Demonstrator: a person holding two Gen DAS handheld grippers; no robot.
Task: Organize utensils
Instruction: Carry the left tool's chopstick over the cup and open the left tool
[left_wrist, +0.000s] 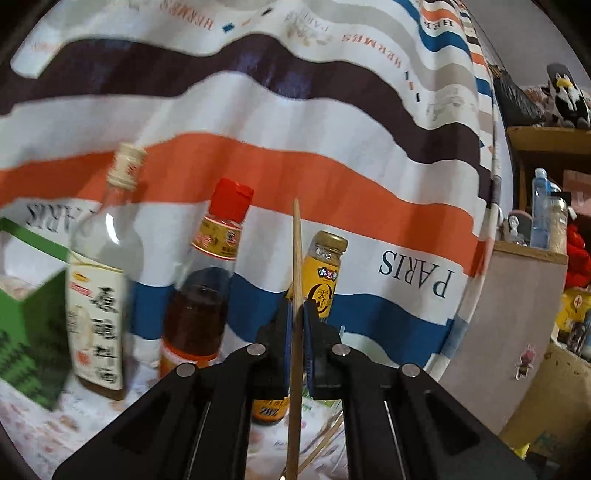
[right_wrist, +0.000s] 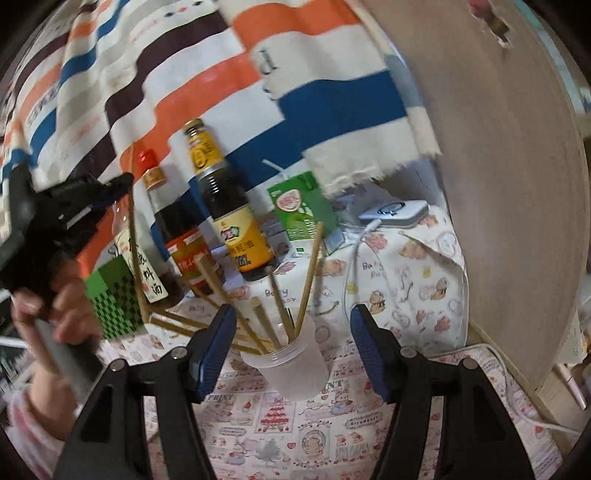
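Left tool (left_wrist: 295, 314) pinches chopstick (left_wrist: 295, 258) upright. Right tool (right_wrist: 291, 354) spread, empty, near cup (right_wrist: 295, 369). Best: lower stick tip-first into cup mouth, avoiding leaning sticks.

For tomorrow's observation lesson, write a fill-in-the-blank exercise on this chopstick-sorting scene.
1. The left claw is shut on one ____.
2. The right claw is ____ and holds nothing.
3. Several chopsticks stand in a frosted ____.
4. The sesame oil bottle has a ____ cap.

Missing words: chopstick; open; cup; red
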